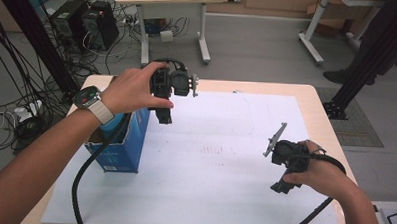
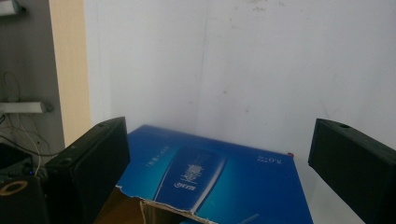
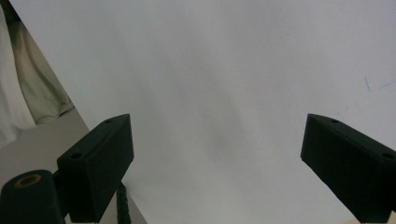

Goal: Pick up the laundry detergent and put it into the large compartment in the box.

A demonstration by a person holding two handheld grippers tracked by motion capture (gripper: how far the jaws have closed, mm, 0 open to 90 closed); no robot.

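Your left gripper (image 1: 164, 116) hangs wide open over the torn blue box (image 1: 123, 144) at the desk's (image 1: 267, 88) left edge. Your right gripper (image 1: 281, 186) gapes empty above the white sheet (image 1: 224, 168) near the right edge.

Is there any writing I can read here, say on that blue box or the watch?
Blue box: white characters and a small line of print on its side, too blurred to read.
Watch: its face shows coloured marks, too small to read.
White sheet: faint red smudges, no legible text.

Both tongs gape — left (image 1: 165, 116) raised, right (image 1: 282, 186) low.
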